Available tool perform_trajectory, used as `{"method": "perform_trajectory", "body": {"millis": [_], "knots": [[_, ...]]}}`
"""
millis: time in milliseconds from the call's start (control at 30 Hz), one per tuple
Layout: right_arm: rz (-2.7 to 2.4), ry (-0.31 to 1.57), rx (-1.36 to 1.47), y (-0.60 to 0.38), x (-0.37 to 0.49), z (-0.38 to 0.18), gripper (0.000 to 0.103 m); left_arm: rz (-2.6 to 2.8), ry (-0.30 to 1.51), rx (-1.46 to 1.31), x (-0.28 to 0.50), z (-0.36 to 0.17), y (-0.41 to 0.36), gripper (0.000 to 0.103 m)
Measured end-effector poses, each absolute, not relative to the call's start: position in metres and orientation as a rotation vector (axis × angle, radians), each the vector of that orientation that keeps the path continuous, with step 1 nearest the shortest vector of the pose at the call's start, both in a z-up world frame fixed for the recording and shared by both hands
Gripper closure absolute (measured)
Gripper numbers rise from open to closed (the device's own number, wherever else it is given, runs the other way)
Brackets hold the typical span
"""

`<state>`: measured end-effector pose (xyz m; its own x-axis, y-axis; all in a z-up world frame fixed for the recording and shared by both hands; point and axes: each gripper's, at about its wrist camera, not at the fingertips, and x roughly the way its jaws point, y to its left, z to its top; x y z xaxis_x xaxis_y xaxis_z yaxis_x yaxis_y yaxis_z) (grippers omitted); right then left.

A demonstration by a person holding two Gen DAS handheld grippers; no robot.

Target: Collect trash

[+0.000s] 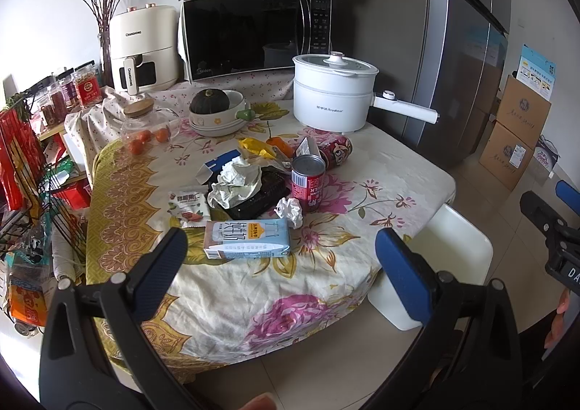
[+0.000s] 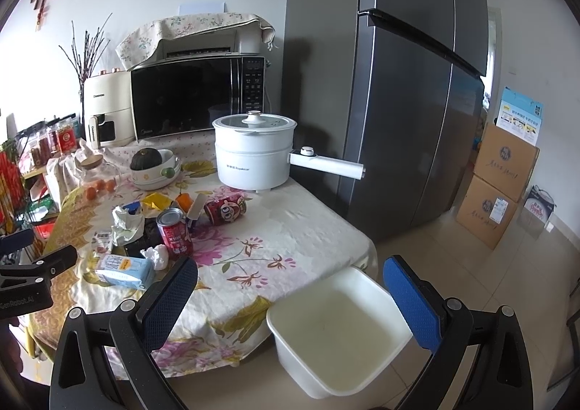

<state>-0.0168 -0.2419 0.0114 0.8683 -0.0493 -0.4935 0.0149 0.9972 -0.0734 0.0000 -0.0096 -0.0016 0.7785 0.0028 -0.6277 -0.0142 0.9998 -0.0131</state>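
Ahead of the left gripper, whose fingers are spread apart and empty, a milk carton, crumpled paper and an upright red can are seen on the floral counter. From the right wrist, the right gripper is likewise held apart and empty above a white bin beside the counter.

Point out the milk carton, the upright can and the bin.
milk carton [image 1: 247, 239]: left wrist view, front face.
upright can [image 1: 308, 182]: left wrist view, red side.
bin [image 2: 373, 286]: right wrist view, far rim.
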Motion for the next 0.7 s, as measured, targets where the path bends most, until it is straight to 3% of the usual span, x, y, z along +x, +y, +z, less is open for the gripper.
{"method": "perform_trajectory", "body": {"millis": [700], "knots": [[-0.040,0.546,-0.100,-0.237,-0.008,0.010,0.000,0.000,0.737,-0.048,0.011,-0.006,0.001,0.000]]}}
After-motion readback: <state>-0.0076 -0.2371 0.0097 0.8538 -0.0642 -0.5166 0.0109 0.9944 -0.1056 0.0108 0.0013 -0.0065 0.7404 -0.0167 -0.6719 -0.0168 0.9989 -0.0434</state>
